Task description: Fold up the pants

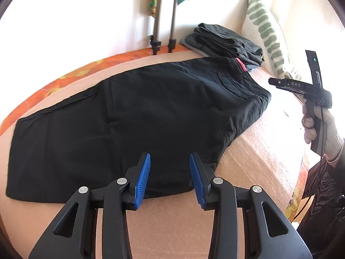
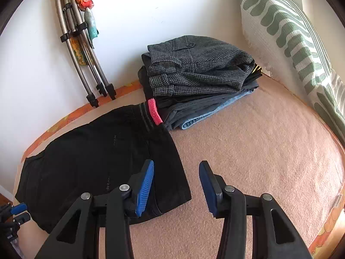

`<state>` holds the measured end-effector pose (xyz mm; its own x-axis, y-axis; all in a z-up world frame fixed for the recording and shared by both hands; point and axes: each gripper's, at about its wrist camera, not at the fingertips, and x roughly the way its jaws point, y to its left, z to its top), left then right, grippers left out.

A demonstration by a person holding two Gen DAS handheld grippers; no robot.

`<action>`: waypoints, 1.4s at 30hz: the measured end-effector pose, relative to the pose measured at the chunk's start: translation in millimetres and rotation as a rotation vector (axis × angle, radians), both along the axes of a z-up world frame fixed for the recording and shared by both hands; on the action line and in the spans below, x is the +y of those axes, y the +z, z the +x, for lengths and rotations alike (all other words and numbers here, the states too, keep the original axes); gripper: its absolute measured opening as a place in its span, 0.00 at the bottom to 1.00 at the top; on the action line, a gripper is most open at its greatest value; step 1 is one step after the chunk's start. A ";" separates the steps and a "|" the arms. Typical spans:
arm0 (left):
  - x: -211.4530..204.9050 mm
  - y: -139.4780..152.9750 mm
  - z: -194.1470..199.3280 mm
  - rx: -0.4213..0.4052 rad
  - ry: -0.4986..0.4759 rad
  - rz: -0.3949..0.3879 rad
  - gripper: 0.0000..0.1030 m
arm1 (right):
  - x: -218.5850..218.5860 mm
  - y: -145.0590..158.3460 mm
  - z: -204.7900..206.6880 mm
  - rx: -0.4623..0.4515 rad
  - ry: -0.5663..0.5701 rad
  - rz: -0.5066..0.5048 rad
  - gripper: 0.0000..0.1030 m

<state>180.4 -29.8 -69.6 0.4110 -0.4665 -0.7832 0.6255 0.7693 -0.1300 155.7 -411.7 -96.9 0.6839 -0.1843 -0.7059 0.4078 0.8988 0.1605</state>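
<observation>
Pants (image 1: 133,116) lie halved along the bed's (image 1: 248,155) far edge; left gripper (image 1: 170,179) and right gripper (image 2: 176,187) hover open. Grabbing one layer would undo the fold.

A white wall (image 2: 151,6) fills the upper frame. Folded tripod legs (image 2: 82,64) lean against it at upper left, with what may be a scarf tied on. The bed (image 2: 258,140), under a pink blanket, spans the lower frame. A green-striped pillow (image 2: 286,28) stands at upper right in bright daylight.
</observation>
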 end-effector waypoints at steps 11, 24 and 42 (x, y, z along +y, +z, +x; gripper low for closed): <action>160.5 0.0 33.1 -0.022 0.420 0.012 0.35 | 93.7 60.6 45.3 -0.085 0.397 -0.133 0.44; 266.2 -31.5 53.5 0.049 0.685 -0.041 0.51 | 258.5 70.7 162.2 -0.076 0.956 -0.155 0.66; 286.4 -61.4 72.8 0.064 0.710 -0.089 0.51 | 488.7 -44.0 316.3 0.182 1.223 -0.219 0.56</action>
